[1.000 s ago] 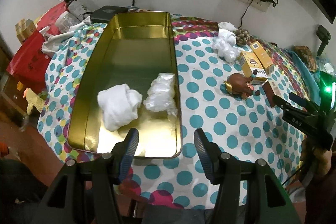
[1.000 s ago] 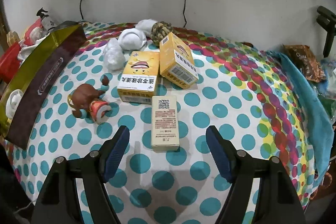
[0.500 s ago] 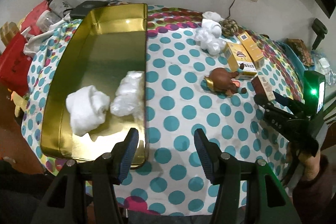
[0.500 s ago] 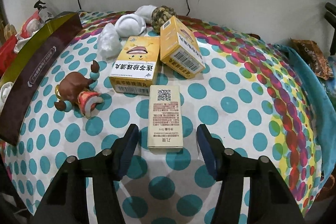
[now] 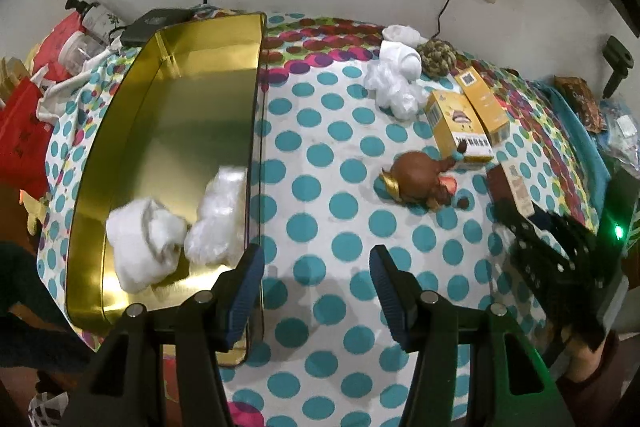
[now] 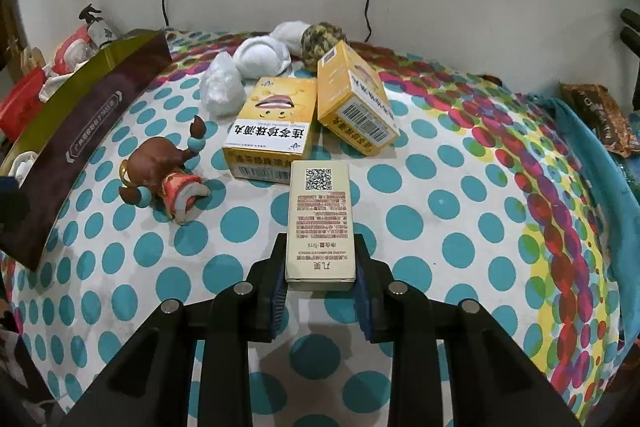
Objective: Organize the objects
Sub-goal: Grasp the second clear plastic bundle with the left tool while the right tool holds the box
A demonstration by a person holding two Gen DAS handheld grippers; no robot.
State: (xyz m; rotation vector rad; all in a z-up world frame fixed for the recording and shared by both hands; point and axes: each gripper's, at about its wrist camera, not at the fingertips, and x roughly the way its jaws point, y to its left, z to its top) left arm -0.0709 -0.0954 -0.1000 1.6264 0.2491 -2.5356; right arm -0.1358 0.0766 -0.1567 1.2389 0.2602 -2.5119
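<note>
My right gripper (image 6: 320,275) is shut on the near end of a slim beige box (image 6: 320,219) with a QR code, lying on the dotted tablecloth. Behind it lie two yellow boxes (image 6: 272,129) (image 6: 356,103) and a brown toy figure (image 6: 164,179). My left gripper (image 5: 316,287) is open and empty above the cloth, just right of the gold tray (image 5: 188,131). The tray holds a white cloth bundle (image 5: 140,247) and a clear plastic wad (image 5: 218,223). The right gripper also shows in the left wrist view (image 5: 560,251) at the right.
White bundles (image 6: 256,57) (image 6: 220,87) and a knotted rope ball (image 6: 322,37) lie at the back by the wall. The tray's dark outer wall (image 6: 92,143) stands at left. Bottles and red bags (image 5: 36,107) crowd the far left; a blue cloth (image 6: 592,167) and snack packet lie right.
My right gripper moved forward and closed on the beige box. My left gripper shifted right, away from the tray, and stayed open.
</note>
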